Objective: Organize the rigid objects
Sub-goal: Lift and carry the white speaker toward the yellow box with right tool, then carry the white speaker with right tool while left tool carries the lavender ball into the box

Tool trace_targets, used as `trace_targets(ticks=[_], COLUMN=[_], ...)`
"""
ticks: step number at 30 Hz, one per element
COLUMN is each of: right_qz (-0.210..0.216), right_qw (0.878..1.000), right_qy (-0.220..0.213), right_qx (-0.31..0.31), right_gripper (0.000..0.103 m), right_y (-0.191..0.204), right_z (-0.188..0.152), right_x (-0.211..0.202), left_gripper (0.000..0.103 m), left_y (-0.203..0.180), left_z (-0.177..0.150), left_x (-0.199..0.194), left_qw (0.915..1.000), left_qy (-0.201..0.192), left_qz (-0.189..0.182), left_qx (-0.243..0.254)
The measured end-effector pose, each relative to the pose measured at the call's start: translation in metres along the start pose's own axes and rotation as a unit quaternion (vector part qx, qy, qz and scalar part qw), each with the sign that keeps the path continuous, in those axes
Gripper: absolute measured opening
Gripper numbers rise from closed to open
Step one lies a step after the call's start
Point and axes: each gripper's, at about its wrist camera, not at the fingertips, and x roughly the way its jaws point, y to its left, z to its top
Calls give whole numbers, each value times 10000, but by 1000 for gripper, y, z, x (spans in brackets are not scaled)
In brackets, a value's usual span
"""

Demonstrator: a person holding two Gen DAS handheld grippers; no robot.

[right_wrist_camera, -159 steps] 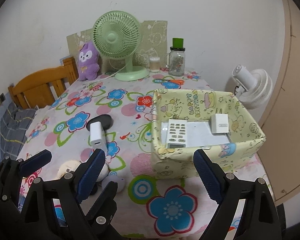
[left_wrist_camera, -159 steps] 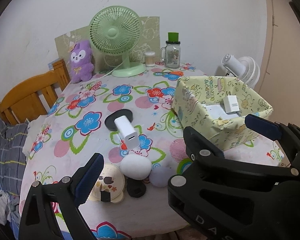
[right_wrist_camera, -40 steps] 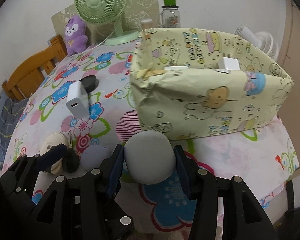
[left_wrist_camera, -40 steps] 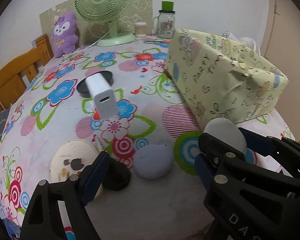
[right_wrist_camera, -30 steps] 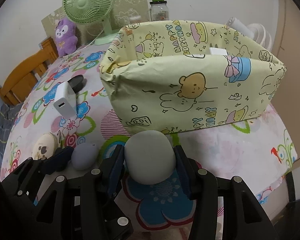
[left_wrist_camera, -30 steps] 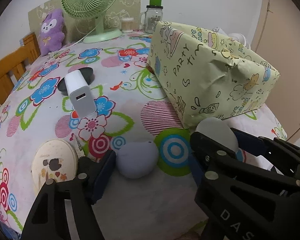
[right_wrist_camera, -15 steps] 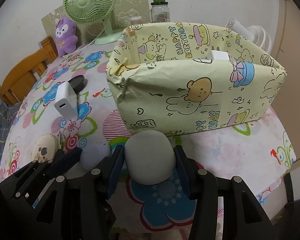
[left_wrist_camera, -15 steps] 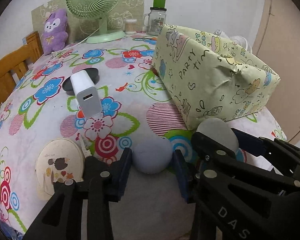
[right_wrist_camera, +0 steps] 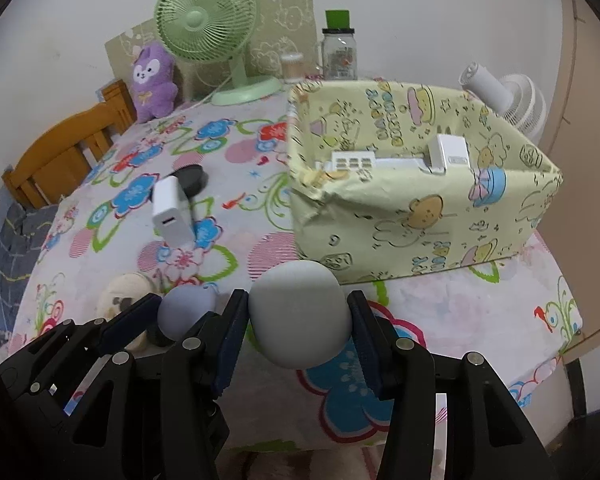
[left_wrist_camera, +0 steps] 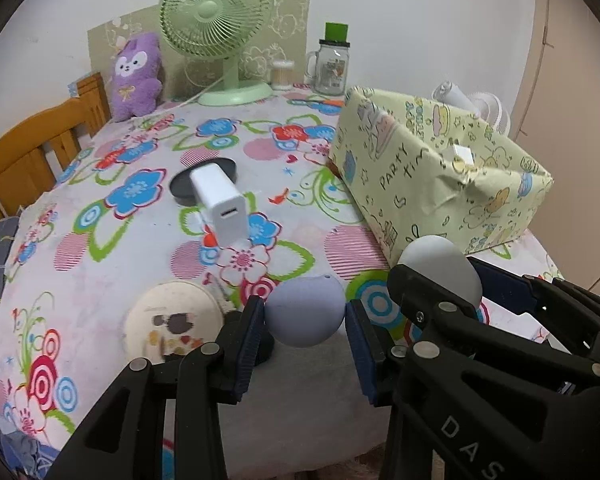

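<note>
Round table's cloth (left_wrist_camera: pixel 100 264): white-pink ground printed with blue, red and pink flowers, green swirls, striped pink discs. Open box wrapped in paper (right_wrist_camera: pixel 420 224): pale yellow, cartoon animals, cakes and black lettering. Rounded smooth lump (left_wrist_camera: pixel 306 312): lavender-grey. Larger rounded lump (right_wrist_camera: pixel 300 320): pale grey. Rectangular charger block (left_wrist_camera: pixel 220 202): white. Desk fan (left_wrist_camera: pixel 216 28): mint green. Plush toy (left_wrist_camera: pixel 138 74): purple, white face.

Left tool (left_wrist_camera: pixel 305 322) clamped, right tool (right_wrist_camera: pixel 298 324) clamped (side by side), both angled downward
</note>
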Motion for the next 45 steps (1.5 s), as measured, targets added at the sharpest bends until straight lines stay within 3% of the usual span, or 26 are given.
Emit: trace_targets(ticks=[20,45], right_qz=[101,-58], right_qw=[9990,9978], right_qy=[-394,-638], right_qx=[-175,175], right_gripper=[54,54], right_y=[5,-50], right_z=[40,80], right_x=[-45,-57], left_gripper=[43,43], left_y=[-5,-55], left_z=[39,86], left_x=[-47,-42], left_qw=[9989,9978], left_qy=[-415,-580], left_qz=[219,3], left_qx=[-43,324])
